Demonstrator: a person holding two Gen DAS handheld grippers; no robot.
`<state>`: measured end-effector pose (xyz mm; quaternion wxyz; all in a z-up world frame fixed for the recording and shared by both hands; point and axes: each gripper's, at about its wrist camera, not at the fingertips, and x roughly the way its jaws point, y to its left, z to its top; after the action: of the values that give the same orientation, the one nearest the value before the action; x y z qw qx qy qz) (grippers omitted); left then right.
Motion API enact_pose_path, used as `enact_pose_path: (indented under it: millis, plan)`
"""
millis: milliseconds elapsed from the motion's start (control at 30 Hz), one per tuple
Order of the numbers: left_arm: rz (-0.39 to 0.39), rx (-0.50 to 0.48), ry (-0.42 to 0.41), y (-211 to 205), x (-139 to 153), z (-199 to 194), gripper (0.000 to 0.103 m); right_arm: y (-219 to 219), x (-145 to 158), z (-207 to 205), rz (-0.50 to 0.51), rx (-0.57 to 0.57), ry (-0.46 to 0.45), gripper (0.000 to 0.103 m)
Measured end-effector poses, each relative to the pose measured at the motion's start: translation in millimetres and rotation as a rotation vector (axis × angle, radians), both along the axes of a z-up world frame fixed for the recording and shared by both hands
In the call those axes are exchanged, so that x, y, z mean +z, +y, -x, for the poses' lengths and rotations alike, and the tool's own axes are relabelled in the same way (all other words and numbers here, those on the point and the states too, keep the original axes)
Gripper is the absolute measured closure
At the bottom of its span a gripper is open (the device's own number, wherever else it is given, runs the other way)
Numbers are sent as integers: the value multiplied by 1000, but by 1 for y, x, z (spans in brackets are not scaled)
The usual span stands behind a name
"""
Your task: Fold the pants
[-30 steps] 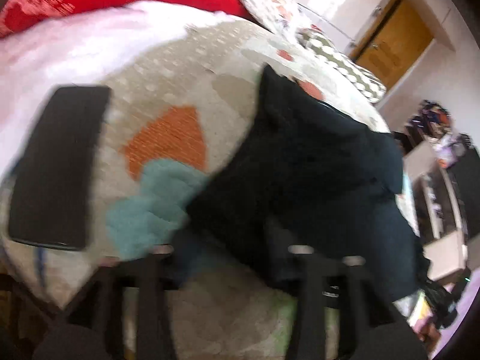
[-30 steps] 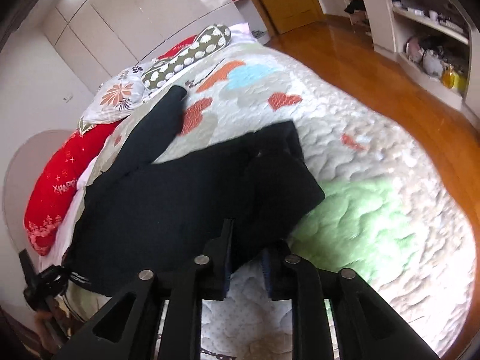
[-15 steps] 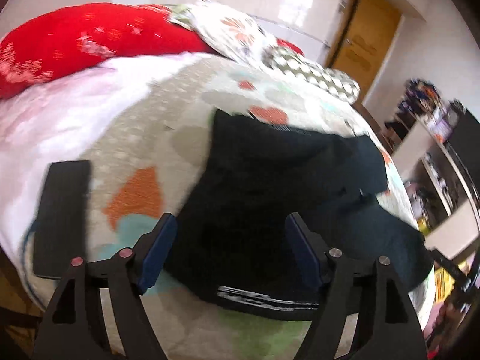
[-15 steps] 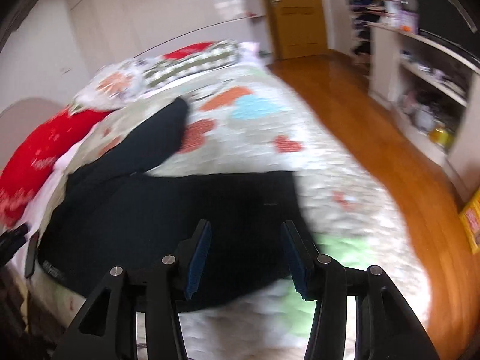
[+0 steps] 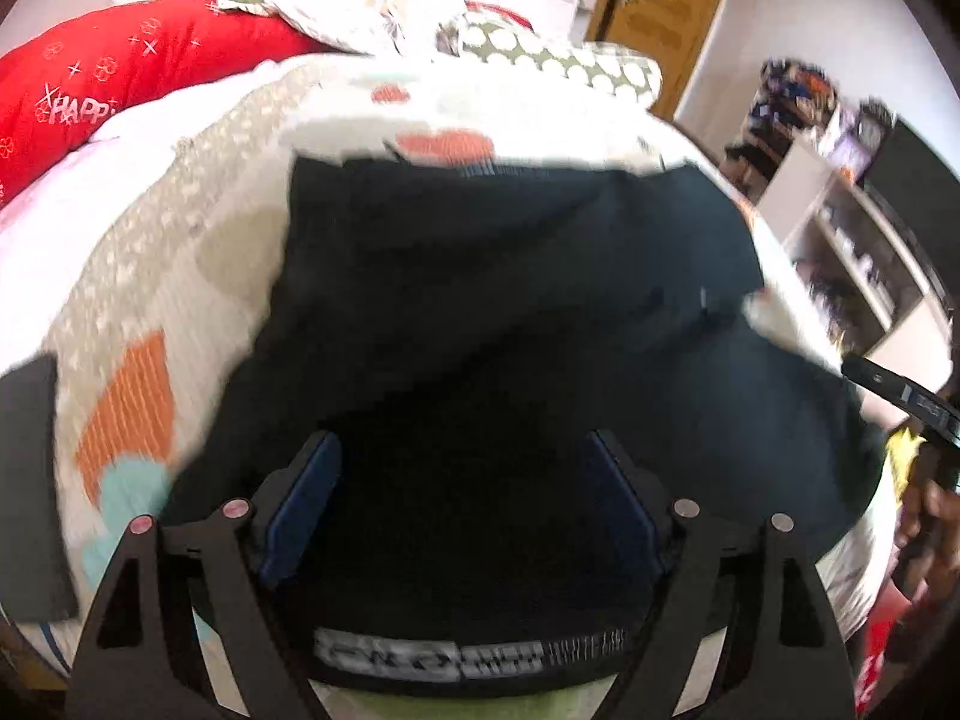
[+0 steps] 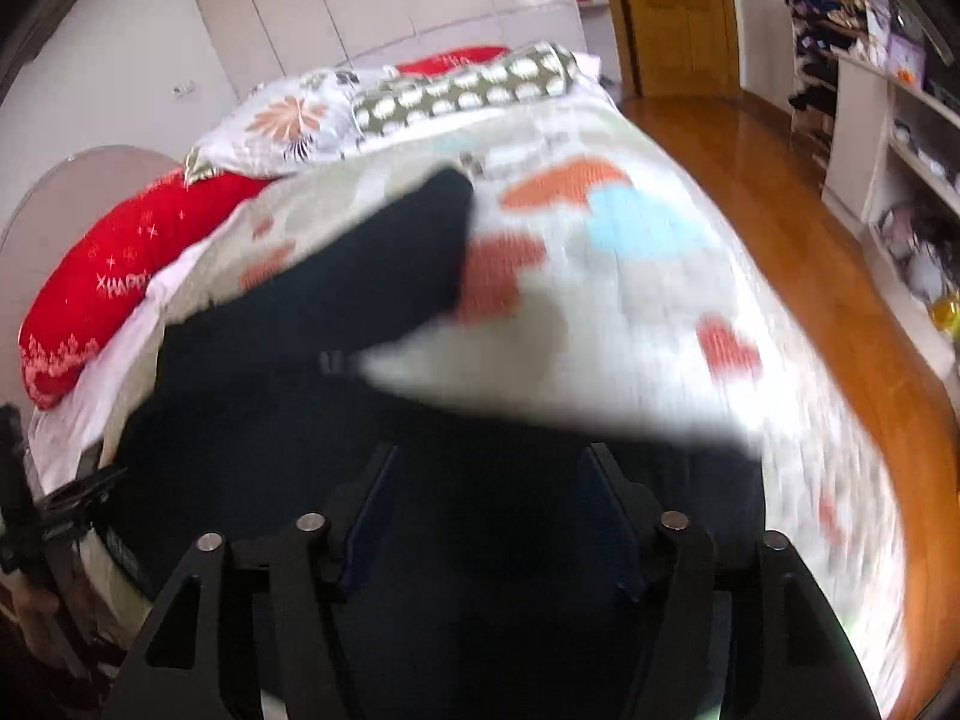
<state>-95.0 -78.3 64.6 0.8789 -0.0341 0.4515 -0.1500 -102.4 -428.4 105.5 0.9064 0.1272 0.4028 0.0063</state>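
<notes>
Black pants (image 5: 510, 312) lie spread on a patterned quilt (image 5: 150, 276), waistband with white lettering (image 5: 456, 657) at the near edge. My left gripper (image 5: 459, 468) is open above the waistband end, blue pads wide apart, holding nothing. In the right wrist view the pants (image 6: 336, 312) stretch from the near edge toward the pillows, one leg pointing far. My right gripper (image 6: 489, 492) is open over the near part of the black cloth, empty.
A red pillow (image 5: 108, 84), a floral pillow (image 6: 288, 120) and a dotted bolster (image 6: 462, 90) lie at the bed's head. A dark flat object (image 5: 24, 480) lies at the left edge. Wood floor (image 6: 810, 228), shelves (image 6: 900, 138) and a door (image 6: 678, 12) stand right.
Both grippers opened and let go of the pants, which now lie on the quilt. Both have moved in closer over the black cloth.
</notes>
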Motion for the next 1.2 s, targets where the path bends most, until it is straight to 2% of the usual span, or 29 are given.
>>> enact_pose_path:
  millis: [67, 167, 300, 367, 433, 567, 600, 633, 700, 733, 767, 800, 833, 867, 900, 967, 1067, 1133, 1200]
  plan:
    - [38, 44, -2, 13, 11, -20, 17, 0, 8, -38, 14, 13, -13, 29]
    - [104, 122, 6, 35, 20, -62, 14, -3, 14, -96, -21, 40, -16, 29]
    - [134, 195, 90, 54, 11, -126, 14, -5, 9, -164, 8, 46, 23, 27]
    - [124, 224, 130, 57, 4, -151, 14, -7, 1, -188, 3, 41, 48, 25]
    - [120, 220, 144, 54, -4, -168, 14, -12, -10, -210, -15, 22, 83, 25]
    - [104, 172, 258, 37, -34, -196, 13, -6, -33, -232, -81, 59, 131, 26]
    - [80, 175, 280, 31, -41, -203, 7, -1, -36, -234, -70, 77, 130, 36]
    - [73, 169, 268, 27, -41, -205, 2, 3, -36, -235, -64, 96, 122, 65]
    - [63, 153, 237, 17, -39, -210, 0, 8, -29, -233, -62, 114, 101, 89]
    - [54, 148, 231, 13, -38, -212, 0, 9, -22, -230, -61, 120, 80, 93]
    - [57, 140, 216, 9, -36, -212, 4, 10, -14, -228, -59, 125, 59, 95]
    - [54, 134, 201, 7, -36, -214, 26, 10, -2, -223, -46, 127, 22, 96]
    - [34, 129, 184, 4, -31, -212, 42, 10, 11, -217, -35, 130, -13, 97]
    - [51, 110, 180, 5, -28, -215, 77, 10, 26, -208, -29, 134, -57, 97]
    - [86, 97, 175, 7, -20, -214, 93, 9, 43, -197, -26, 139, -108, 97]
    - [144, 89, 107, 16, 2, -199, 93, 8, 77, -163, 11, 154, -226, 97]
    - [233, 46, -2, 30, 36, -164, 93, 5, 104, -101, 70, 173, -379, 98]
    - [273, -25, -85, 35, 54, -123, 93, -5, 107, -54, 56, 185, -418, 98]
    - [263, -99, -116, 32, 57, -87, 93, -19, 92, -9, -11, 187, -380, 98]
